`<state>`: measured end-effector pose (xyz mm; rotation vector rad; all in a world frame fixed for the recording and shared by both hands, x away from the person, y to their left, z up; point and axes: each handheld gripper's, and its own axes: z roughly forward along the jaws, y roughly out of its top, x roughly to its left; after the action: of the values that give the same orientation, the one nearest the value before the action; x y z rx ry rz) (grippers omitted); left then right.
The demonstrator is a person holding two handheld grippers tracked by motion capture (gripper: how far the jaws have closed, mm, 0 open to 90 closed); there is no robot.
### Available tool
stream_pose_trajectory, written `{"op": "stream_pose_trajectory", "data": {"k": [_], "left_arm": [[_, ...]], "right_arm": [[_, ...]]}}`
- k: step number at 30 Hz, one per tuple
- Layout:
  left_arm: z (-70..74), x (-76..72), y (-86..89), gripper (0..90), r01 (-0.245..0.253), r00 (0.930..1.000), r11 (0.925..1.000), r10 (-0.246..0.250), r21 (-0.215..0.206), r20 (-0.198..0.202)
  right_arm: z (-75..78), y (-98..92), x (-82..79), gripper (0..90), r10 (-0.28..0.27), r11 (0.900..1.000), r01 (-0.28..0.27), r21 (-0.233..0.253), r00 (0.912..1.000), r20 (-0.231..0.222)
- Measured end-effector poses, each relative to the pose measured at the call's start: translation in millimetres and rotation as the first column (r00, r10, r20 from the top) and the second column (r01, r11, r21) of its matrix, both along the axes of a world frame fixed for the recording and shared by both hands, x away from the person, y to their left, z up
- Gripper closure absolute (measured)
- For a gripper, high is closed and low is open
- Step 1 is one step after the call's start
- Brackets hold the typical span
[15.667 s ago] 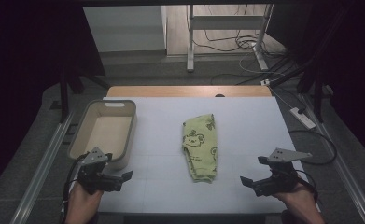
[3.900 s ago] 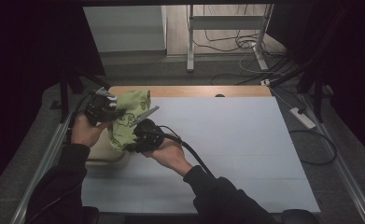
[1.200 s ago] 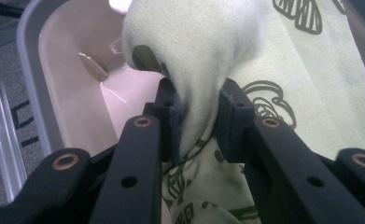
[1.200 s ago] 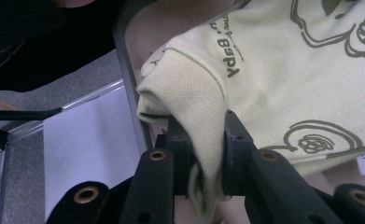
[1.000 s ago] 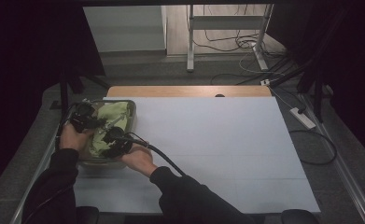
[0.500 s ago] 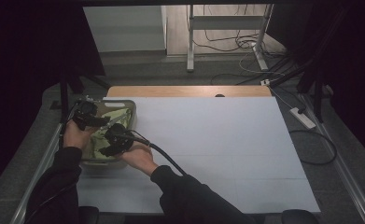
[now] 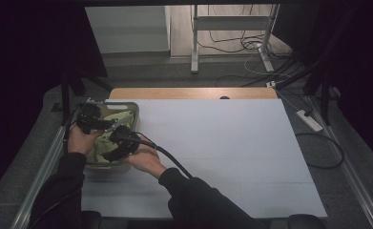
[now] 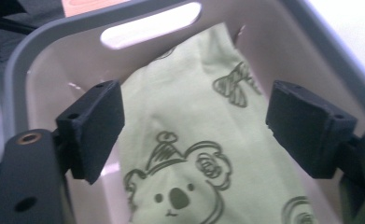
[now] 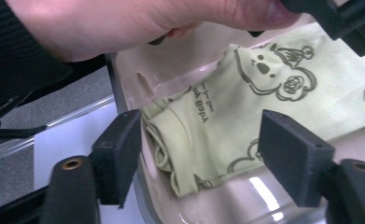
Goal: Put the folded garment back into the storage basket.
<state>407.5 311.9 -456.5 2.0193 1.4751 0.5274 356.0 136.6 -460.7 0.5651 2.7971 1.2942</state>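
**Green garment lying in the basin**

High view: both hands are hovering over the basin (image 7: 135, 109) at the tabletop's (image 7: 232, 143) left edge.

Left gripper view: the left hand-held gripper (image 8: 194, 128) is gaping wide above the green garment (image 8: 203, 158) (koala print), gripping nothing.

Right gripper view: the right hand-held gripper (image 9: 201, 156) is likewise gaping wide and empty over the folded garment.

white-topped table (image 7: 212, 143), wooden strip along far edge. a pale plastic basket (image 7: 135, 110) sat directly on it at the near-left corner, holding a green garment (image 8: 208, 154).
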Motion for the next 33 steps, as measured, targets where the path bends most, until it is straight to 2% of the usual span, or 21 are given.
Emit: {"op": "stream_pose_trajectory", "data": {"k": [5, 9, 12, 18, 25, 33], "left_arm": [[3.6, -4.0, -2.8, 13.0, -0.004, 0.9998, 0.9995, 0.004, -0.033, 0.021], [6.8, -7.6, -4.4, 10.7, -0.001, 0.9994, 0.9975, 0.004, -0.070, 0.033], [9.3, -10.6, -7.0, 9.8, -0.002, 0.9990, 0.9971, 0.005, -0.076, 0.044], [11.2, -16.9, -13.3, 5.8, 0.014, 0.9981, 0.9974, -0.010, -0.071, 0.061], [9.0, -21.7, -17.1, 3.0, 0.020, 0.9976, 0.9972, -0.015, -0.072, 0.068], [9.5, -27.7, -23.1, 0.0, 0.046, 0.9929, 0.9976, -0.040, -0.052, 0.112]], "right_arm": [[2.1, -7.2, 0.1, 24.3, -0.002, 1.000, 0.002, -0.007, 0.9999, 0.015], [3.9, -12.9, 1.5, 21.2, 0.001, 1.000, -0.001, -0.002, 1.0000, 0.008], [5.4, -16.4, 2.5, 18.5, 0.004, 1.000, -0.004, -0.003, 1.0000, -0.009], [6.6, -21.2, 2.6, 12.8, -0.001, 1.000, 0.001, -0.023, 0.9999, -0.015], [8.3, -27.2, 1.4, 11.8, 0.020, 0.999, -0.021, -0.028, 0.9992, -0.035], [12.3, -37.0, -0.9, 8.5, 0.038, 0.999, -0.039, -0.025, 0.9989, -0.026]]}}
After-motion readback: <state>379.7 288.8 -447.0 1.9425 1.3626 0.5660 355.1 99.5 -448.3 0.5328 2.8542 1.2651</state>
